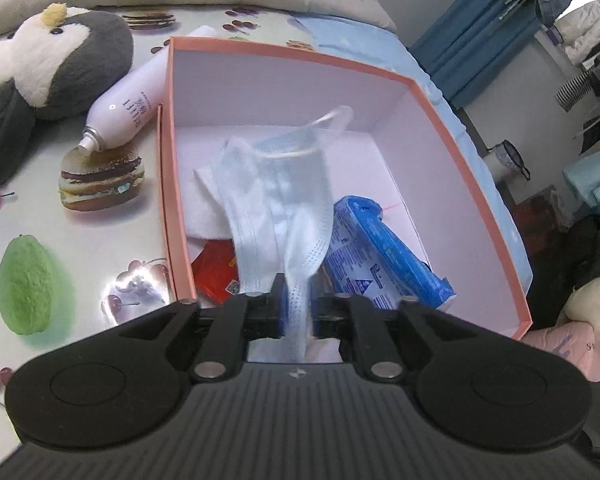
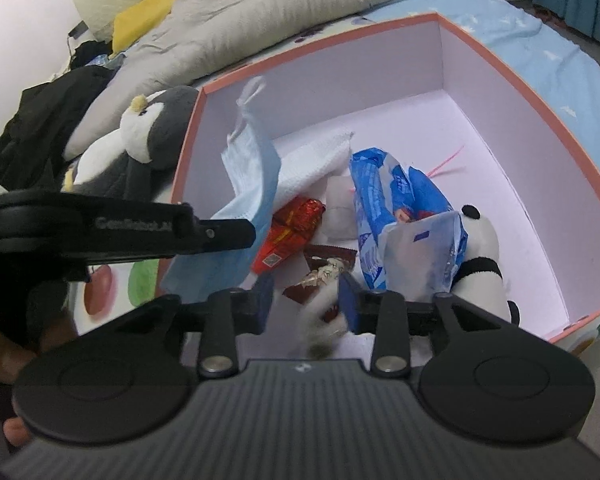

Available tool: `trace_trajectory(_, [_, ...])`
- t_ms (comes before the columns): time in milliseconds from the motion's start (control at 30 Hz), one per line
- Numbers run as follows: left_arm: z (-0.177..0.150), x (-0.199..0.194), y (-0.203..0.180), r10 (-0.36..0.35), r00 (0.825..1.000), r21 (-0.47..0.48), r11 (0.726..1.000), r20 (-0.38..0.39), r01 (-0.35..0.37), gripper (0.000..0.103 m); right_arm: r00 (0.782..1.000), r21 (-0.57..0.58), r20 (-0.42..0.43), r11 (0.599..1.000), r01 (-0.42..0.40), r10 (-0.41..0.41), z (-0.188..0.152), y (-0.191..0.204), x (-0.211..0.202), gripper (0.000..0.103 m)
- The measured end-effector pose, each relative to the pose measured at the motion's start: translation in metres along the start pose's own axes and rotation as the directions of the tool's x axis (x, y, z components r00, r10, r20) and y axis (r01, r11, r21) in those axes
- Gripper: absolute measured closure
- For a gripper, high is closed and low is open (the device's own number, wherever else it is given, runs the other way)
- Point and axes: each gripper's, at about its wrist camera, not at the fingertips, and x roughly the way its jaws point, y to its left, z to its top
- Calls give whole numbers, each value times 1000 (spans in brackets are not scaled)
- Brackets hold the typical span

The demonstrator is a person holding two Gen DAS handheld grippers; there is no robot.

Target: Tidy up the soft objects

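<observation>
Mask [image 1: 284, 184] amid packets [image 1: 380, 252], box [image 1: 460, 152]

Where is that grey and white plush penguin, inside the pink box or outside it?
Outside. The grey and white plush penguin lies on the fruit-printed cloth beside the pink cardboard box, past its wall, next to a white bottle.

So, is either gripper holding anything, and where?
Nothing gripped: face mask hangs loose in the open left gripper; blurred fuzzy item loose in the open right gripper.

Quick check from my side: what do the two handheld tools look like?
Both match: the left tool and right tool have ribbed dark-grey bodies, black linkage arms with silver rivets, round black side discs and blue pads. The left's side carries faint grey lettering.
</observation>
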Motion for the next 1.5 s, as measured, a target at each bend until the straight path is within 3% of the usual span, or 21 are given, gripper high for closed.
trace_trajectory(33, [1,-2,0,3,1000,1,1000,7,-3,55,1000,3,0,1000,-1,1,0,1,-2,53])
trace_trajectory(67, [-1,-9,-2,5,1000,9,1000,24,-5,51,1000,3,6,1000,-3,3,0,-1,-4,53])
trace_trajectory(433, [-9,-97,-16,-10,985,97,995,175,-8,51,988,-48,151,999,13,-6,2,22,-65,53])
trace_trajectory(867, [-49,-225,-14,-63,936,173,985,347,2,51,929,-89,371,995,55,-18,-14,68,-163,53])
trace_trajectory(1133, [-89,-273,-7,-95,918,219,976,386,9,51,900,-82,435,993,86,-42,-44,90,-198,53])
trace_trajectory(1500, [-132,-293,-4,-107,919,243,970,380,12,51,890,-55,451,993,107,-70,-84,99,-217,53])
